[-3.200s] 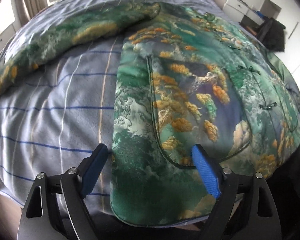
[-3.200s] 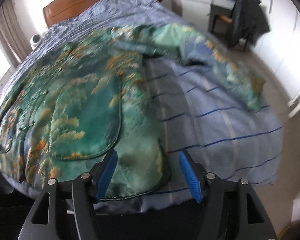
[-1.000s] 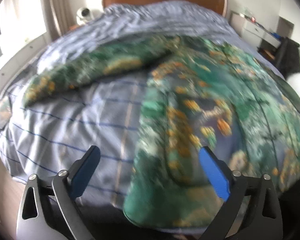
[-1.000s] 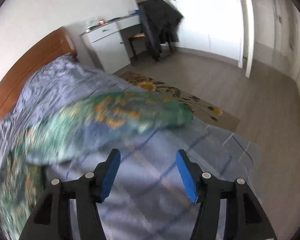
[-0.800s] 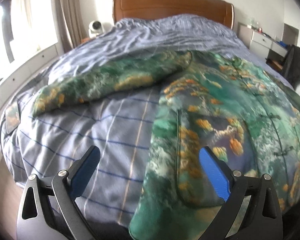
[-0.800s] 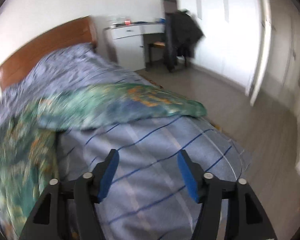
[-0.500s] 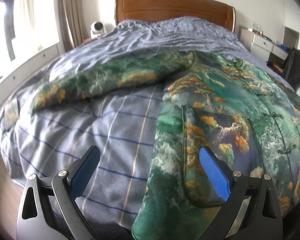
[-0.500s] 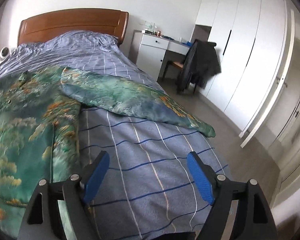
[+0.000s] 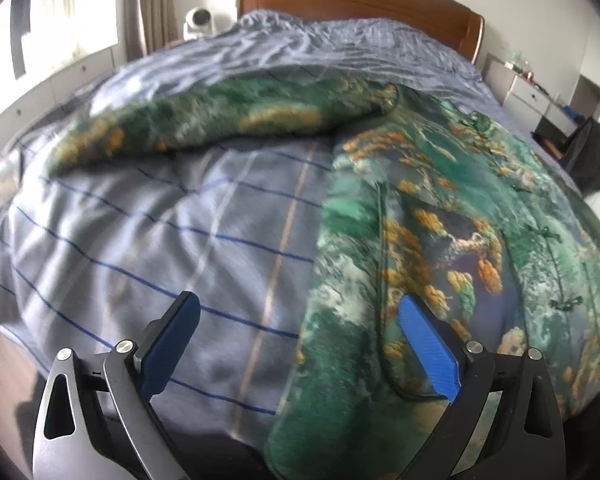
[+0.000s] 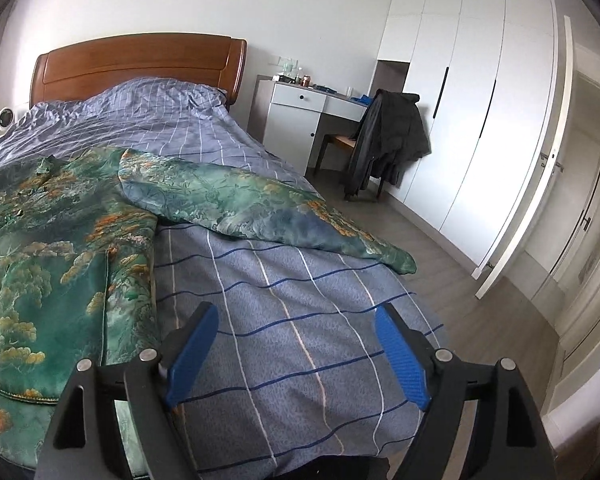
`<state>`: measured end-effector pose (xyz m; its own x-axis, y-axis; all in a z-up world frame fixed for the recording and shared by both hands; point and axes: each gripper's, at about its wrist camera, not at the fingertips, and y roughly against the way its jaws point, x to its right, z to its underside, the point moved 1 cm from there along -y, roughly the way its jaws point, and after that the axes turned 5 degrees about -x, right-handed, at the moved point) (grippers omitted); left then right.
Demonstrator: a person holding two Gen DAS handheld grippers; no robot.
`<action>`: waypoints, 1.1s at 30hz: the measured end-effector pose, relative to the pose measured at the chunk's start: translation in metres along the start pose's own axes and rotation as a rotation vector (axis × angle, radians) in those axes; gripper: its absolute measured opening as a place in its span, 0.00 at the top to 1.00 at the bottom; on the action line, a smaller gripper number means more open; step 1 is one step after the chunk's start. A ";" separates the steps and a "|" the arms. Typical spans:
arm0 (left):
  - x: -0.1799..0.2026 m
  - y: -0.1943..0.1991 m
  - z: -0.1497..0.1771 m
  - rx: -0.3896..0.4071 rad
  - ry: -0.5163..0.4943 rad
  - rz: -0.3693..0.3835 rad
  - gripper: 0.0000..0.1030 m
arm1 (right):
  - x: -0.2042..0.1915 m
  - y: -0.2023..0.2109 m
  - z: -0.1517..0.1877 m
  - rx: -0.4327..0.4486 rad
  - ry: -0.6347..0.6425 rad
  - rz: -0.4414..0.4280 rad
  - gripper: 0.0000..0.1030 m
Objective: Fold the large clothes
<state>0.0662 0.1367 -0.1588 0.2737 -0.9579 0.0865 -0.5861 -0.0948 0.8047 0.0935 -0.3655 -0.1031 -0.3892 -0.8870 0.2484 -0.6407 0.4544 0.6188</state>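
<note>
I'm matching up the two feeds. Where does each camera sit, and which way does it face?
Left wrist: on the left claw, facing up the bed at the jacket and its sleeve; both fingers show.
Right wrist: on the right claw, facing bed, other sleeve, wardrobe; both fingers show.
Shared: jacket, bed, headboard.

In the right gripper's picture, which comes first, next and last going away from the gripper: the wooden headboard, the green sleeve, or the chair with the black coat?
From the right gripper, open over the striped bedspread:
1. Green sleeve, lying across the bed just ahead.
2. Chair with the black coat, off to the right on the floor.
3. Wooden headboard, at the far end of the bed.
</note>
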 end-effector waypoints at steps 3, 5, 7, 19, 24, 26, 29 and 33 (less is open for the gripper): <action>0.000 0.005 -0.004 0.014 0.002 0.003 0.01 | 0.003 -0.001 0.001 -0.003 -0.018 -0.013 0.16; -0.001 0.010 -0.006 0.026 0.018 0.023 0.01 | 0.005 -0.001 0.001 -0.004 -0.027 -0.037 0.15; -0.001 0.012 -0.008 0.029 0.025 0.055 0.01 | 0.005 -0.002 0.001 -0.012 -0.029 -0.055 0.13; 0.019 0.019 -0.020 0.031 -0.048 0.005 0.01 | 0.069 -0.060 -0.051 -0.148 -0.306 -0.206 0.12; 0.030 0.019 -0.023 0.026 -0.049 -0.006 0.01 | 0.143 -0.126 -0.070 -0.218 -0.671 -0.318 0.13; 0.036 0.018 -0.023 0.023 -0.065 -0.015 0.01 | 0.166 -0.158 -0.059 -0.285 -0.897 -0.428 0.13; 0.043 0.017 -0.024 0.023 -0.100 -0.042 0.01 | 0.176 -0.186 -0.035 -0.353 -1.154 -0.531 0.13; 0.046 0.014 -0.024 0.014 -0.113 -0.048 0.01 | 0.171 -0.203 -0.018 -0.360 -1.268 -0.534 0.15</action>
<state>0.0889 0.0976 -0.1294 0.2147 -0.9765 -0.0193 -0.5849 -0.1444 0.7982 0.1688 -0.6113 -0.1725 -0.6014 -0.1825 -0.7778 -0.7712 -0.1219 0.6248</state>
